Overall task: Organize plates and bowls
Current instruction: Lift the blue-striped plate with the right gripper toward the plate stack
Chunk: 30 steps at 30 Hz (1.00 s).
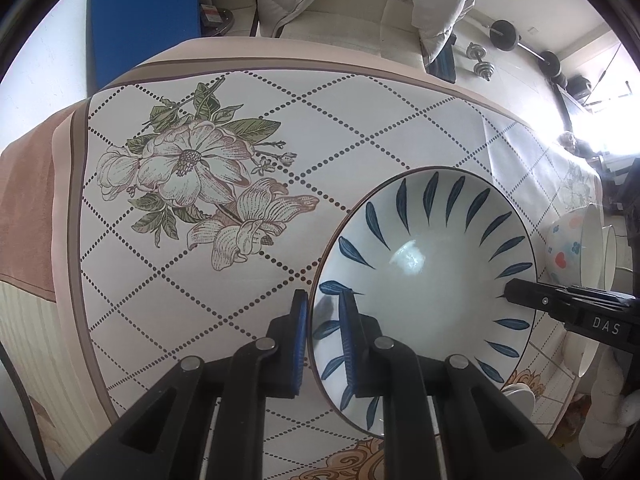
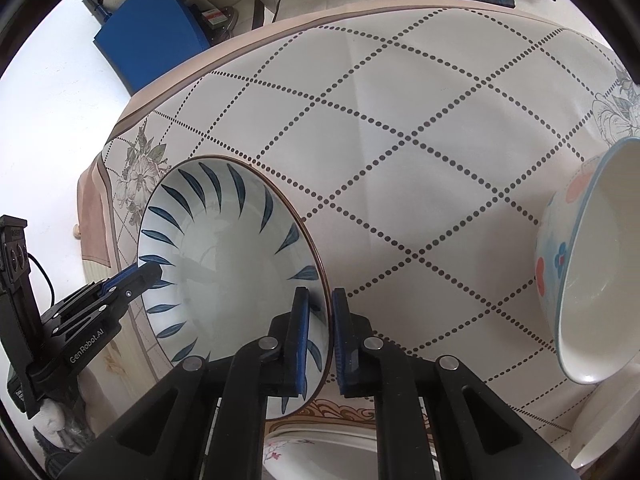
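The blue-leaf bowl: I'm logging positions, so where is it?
The blue-leaf bowl is pinched between left gripper and right gripper, left of the heart-patterned bowl.

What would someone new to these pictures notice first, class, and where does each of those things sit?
First, the wide white ceramic bowl with dark blue leaf strokes, pinched at opposite sides of its rim by the left gripper and the right gripper. Next, the big printed flower on the dotted-diamond tablecloth, left of the bowl in the left wrist view. Then the white bowl with pink and blue spots, tilted at the right edge.
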Motion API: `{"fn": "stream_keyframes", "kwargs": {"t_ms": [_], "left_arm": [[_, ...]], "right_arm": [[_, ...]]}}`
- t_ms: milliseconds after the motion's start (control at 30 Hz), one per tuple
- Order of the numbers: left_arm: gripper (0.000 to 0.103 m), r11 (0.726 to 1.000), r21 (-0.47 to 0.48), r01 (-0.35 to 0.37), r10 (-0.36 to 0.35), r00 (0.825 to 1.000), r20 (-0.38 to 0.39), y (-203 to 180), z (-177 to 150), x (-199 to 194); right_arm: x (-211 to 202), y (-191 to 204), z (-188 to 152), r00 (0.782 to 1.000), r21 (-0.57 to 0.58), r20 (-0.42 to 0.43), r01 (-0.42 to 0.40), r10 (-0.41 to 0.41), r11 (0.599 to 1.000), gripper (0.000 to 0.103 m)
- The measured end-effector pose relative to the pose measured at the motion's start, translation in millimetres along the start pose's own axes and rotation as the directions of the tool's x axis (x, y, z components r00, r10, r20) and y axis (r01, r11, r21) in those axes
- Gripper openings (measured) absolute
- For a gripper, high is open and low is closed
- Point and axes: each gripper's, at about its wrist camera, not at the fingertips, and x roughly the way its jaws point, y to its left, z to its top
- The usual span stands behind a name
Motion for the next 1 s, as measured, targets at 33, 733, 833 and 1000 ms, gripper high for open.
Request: {"fn": "stream_keyframes", "kwargs": {"t_ms": [33,733,833,1000], "left_arm": [[0.013,1.0,0.003,0.002,-0.002,1.0,0.004,-1,-2,-3],[0.013,0.998,0.063,-0.002,-0.002,0.998,0.07,-54,-67,-55],[0.013,0.997,0.076,-0.006,0.0,0.997,0.073,-64,-78,-59],[0.013,0.995,0.101,-0.007,0.0,0.997,0.073,-84,-96,-63]], "right_arm": [[-3,-1,-2,1.0,-0.002,0.001,-0.002,0.002,1.0,0.013],[-63,-31,-92,0.998,-0.044,0.056,-0.023,0.025,0.999,0.012],[-68,-38,-107,0.998,-0.04,0.06,-0.024,0.026,0.999,0.012],[-79,-54,-131,0.997,-0.03,0.069,-0.025,0.027,0.999,0.012]]}}
